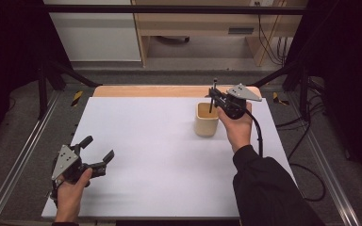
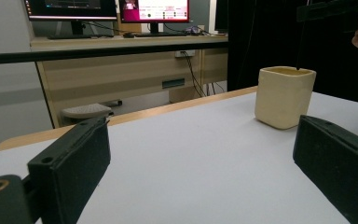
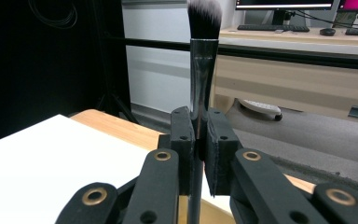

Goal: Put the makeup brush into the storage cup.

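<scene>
- The tabletop [image 1: 160, 155] is covered by a plain white sheet; a strip of pale wood shows along its far edge.
- A cream cup [image 1: 206, 119] with rounded corners stands upright on the white sheet, near the far right corner of the tabletop. In the left gripper view the same cup [image 2: 284, 97] stands beyond the right jaw.
- The right claw [image 1: 213, 95] is held by the right hand [image 1: 238, 127] just above the cup, at its right side. Its jaws are pressed together on a makeup brush [image 3: 201, 70].
- The brush stands upright, with the grey-white bristles on top. In the high view its thin dark handle [image 1: 211, 101] points down into the mouth of the cup.
- The left claw [image 1: 97, 154] is held by the left hand [image 1: 70, 193] near the near left corner of the tabletop. Its jaws are spread wide and hold nothing.
- Around the tabletop there are dark metal frame bars [image 1: 169, 9] and black curtains.
- Behind them stands a light wooden desk [image 2: 121, 70] with monitors [image 2: 154, 10] and a keyboard on it; cables hang at its side. The floor is grey.
</scene>
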### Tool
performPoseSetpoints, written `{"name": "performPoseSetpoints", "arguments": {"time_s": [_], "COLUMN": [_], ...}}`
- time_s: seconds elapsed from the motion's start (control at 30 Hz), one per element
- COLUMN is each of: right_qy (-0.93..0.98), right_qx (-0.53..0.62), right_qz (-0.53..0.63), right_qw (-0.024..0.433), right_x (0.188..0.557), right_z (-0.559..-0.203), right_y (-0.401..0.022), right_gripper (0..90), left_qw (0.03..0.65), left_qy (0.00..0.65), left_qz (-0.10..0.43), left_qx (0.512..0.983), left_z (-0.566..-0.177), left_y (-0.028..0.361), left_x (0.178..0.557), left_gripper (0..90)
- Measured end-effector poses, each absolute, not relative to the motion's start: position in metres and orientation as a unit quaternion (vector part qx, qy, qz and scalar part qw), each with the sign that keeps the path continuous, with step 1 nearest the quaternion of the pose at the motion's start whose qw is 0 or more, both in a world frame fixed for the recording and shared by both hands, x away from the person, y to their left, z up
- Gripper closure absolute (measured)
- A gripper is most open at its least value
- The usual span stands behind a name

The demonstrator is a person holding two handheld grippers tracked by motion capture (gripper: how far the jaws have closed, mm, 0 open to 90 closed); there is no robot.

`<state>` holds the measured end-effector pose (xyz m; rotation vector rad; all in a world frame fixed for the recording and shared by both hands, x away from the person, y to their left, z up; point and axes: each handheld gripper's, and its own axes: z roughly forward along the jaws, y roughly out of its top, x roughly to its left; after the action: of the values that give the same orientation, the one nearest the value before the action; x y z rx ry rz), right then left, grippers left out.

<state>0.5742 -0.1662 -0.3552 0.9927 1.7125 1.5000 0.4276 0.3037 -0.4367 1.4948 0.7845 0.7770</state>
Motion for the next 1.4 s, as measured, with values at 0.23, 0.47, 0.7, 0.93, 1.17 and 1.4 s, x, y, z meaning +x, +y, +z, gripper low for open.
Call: {"name": "performPoseSetpoints", "arguments": {"time_s": [0.23, 0.47, 0.7, 0.93, 1.17, 1.4], "right_qy": [0.657, 0.661, 0.664, 0.667, 0.668, 0.674], "right_qx": [0.378, 0.379, 0.381, 0.383, 0.386, 0.384], "right_qz": [0.568, 0.564, 0.558, 0.556, 0.553, 0.548], "right_qw": [0.321, 0.318, 0.319, 0.316, 0.313, 0.313], "right_x": [0.573, 0.574, 0.574, 0.575, 0.574, 0.573], "right_z": [-0.361, -0.367, -0.372, -0.377, -0.381, -0.383], "right_y": [-0.165, -0.164, -0.164, -0.165, -0.166, -0.165], "right_gripper": [83.5, 83.5, 83.5, 83.5, 83.5, 83.4], "left_qw": [0.601, 0.603, 0.603, 0.601, 0.601, 0.599], "left_qy": [0.337, 0.338, 0.338, 0.338, 0.338, 0.336], "left_qz": [0.334, 0.334, 0.335, 0.334, 0.334, 0.333], "left_qx": [0.643, 0.64, 0.641, 0.643, 0.643, 0.646], "left_z": [-0.436, -0.436, -0.436, -0.436, -0.436, -0.437], "left_y": [0.304, 0.306, 0.307, 0.306, 0.305, 0.303], "left_x": [0.427, 0.427, 0.427, 0.427, 0.427, 0.427], "left_gripper": [3.7, 3.2, 3.1, 3.1, 3.1, 3.1]}}
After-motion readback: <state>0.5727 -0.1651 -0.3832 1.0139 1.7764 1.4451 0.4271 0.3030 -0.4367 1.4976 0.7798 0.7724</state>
